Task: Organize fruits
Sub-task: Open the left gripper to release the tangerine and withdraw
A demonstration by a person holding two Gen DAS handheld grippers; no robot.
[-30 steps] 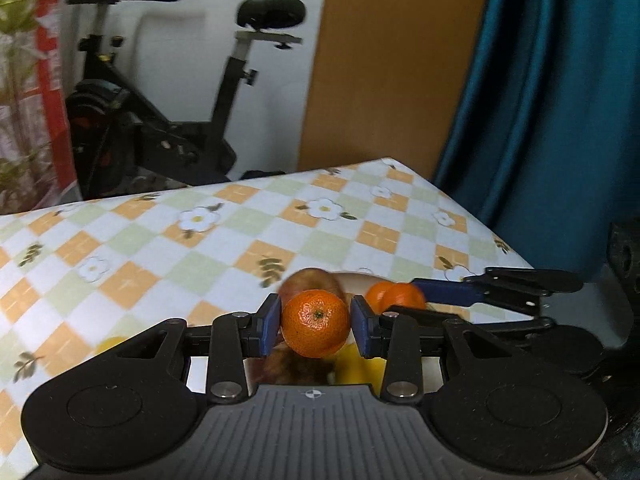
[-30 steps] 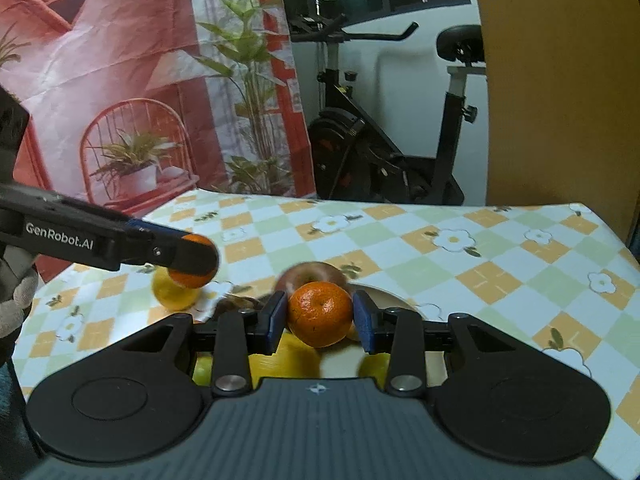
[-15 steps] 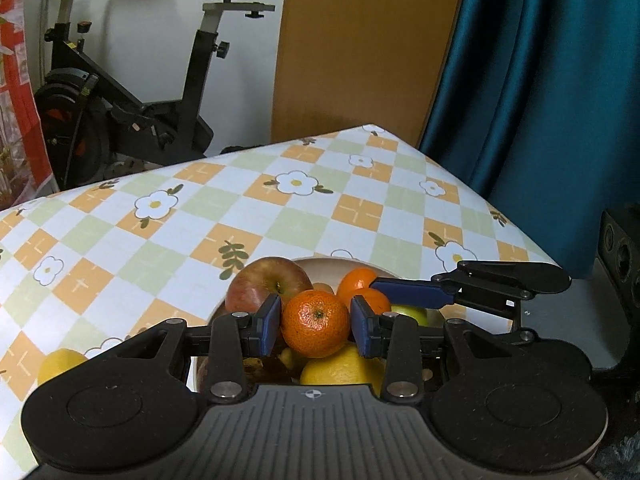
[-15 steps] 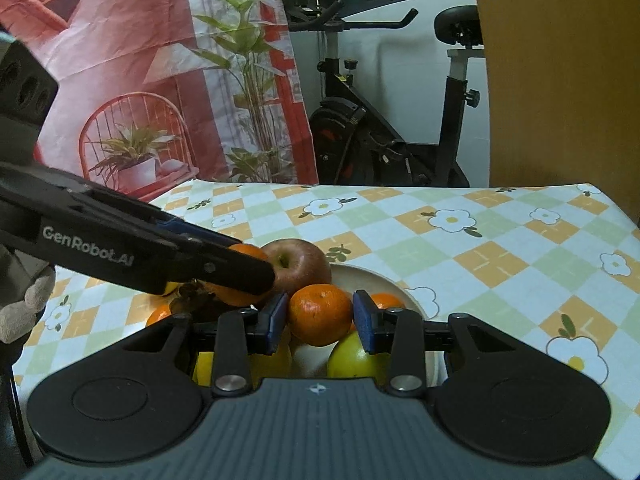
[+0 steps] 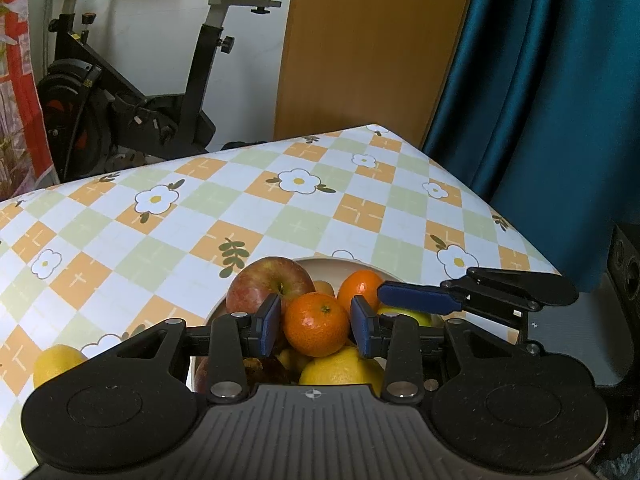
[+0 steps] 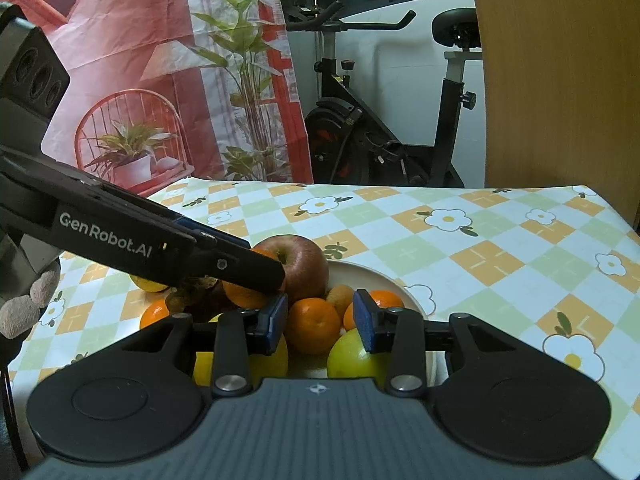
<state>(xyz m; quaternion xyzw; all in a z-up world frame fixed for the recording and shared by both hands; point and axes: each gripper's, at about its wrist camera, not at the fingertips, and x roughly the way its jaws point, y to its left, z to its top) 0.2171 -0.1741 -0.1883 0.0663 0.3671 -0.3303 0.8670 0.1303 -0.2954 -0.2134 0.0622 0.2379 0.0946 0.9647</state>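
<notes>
Through the right wrist camera we see our right gripper (image 6: 320,318) with its blue pads on either side of 1 mandarin (image 6: 313,325) above the white bowl (image 6: 394,280). The red apple (image 6: 298,262) sits behind. Our left gripper (image 6: 256,270) reaches in from the left, clasping another orange fruit (image 6: 244,294).

"GenRobot.AI" in white lettering on side of left claw (image 6: 256,276); no other readable text.
</notes>
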